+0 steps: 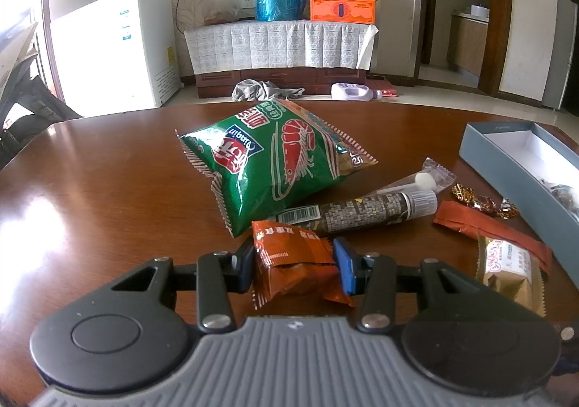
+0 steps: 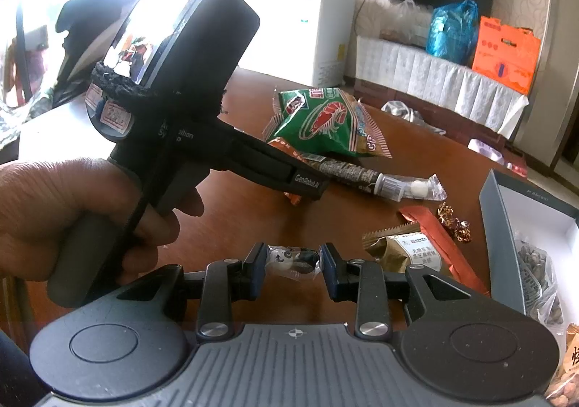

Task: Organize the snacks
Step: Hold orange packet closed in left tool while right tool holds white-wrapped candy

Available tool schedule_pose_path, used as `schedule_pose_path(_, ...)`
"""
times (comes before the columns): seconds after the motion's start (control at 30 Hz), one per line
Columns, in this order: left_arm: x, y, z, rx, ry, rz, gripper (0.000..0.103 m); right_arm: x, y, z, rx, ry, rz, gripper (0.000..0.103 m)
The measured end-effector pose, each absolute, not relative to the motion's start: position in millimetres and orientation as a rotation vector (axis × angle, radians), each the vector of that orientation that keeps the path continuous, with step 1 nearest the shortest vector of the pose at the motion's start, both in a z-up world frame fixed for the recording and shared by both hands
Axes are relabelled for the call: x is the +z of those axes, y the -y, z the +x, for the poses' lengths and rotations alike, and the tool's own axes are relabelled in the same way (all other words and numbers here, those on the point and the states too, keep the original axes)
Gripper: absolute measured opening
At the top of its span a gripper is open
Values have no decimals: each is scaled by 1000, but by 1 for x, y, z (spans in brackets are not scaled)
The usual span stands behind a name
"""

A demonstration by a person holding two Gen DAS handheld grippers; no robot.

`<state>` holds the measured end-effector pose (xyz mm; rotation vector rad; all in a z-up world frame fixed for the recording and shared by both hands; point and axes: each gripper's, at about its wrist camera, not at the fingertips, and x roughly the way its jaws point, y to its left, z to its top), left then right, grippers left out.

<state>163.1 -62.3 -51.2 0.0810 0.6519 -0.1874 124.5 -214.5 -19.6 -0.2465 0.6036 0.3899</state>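
My left gripper [image 1: 295, 262] is shut on a small orange snack packet [image 1: 293, 262], low over the brown table [image 1: 108, 190]. Beyond it lie a green shrimp-chip bag [image 1: 275, 157] and a long clear-wrapped dark tube snack [image 1: 365, 210]. My right gripper [image 2: 291, 262] is shut on a small clear panda-print candy packet [image 2: 291, 259]. The left gripper's body [image 2: 188, 88] fills the left of the right wrist view, its fingers over the orange packet. The grey box [image 2: 501, 244] stands at the right with a bag of nuts [image 2: 539, 280] inside.
A gold-brown packet [image 1: 508, 269], a red-orange flat packet [image 1: 488, 229] and gold-wrapped candies [image 1: 481, 202] lie near the grey box [image 1: 506, 168]. The green bag also shows in the right wrist view [image 2: 325, 121]. A TV cabinet and a white freezer stand behind the table.
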Motion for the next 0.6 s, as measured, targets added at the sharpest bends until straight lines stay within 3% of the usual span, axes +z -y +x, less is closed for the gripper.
schedule_pose_path(0.6,-51,62,163,-186,-653,84,43,-16,216,119,393,-596,-243,34)
